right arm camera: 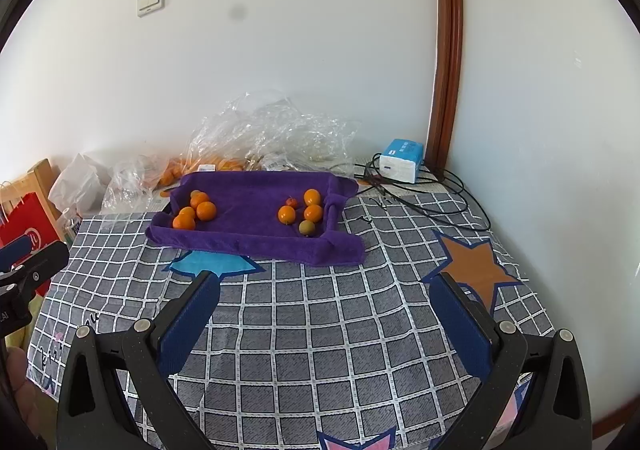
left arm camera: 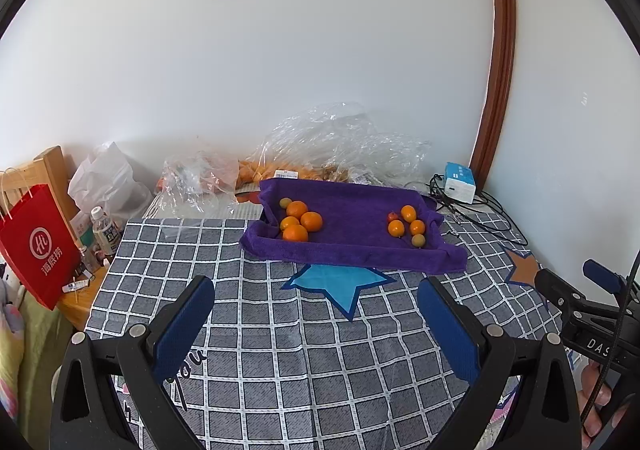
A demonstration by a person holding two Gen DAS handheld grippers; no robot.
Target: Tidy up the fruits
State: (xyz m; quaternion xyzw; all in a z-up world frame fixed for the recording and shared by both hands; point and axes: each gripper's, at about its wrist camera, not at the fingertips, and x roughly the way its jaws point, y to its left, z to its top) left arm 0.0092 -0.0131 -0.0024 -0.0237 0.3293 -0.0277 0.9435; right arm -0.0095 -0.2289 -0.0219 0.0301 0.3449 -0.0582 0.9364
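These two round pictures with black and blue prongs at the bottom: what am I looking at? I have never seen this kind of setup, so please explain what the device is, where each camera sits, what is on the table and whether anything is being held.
No robot here: a person carries a hand-held gripper in each hand, each with a fisheye camera looking along its two blue-padded fingers. One picture is from the left hand-held gripper, the other from the right hand-held gripper; both are open and hold nothing. Ahead, on a grey checked tablecloth with stars, sits a purple towel-lined tray. It holds two clusters of small fruit: larger oranges on its left, smaller orange ones with a greenish one on its right. Behind lie crumpled clear plastic bags, a blue-and-white box and black cables.
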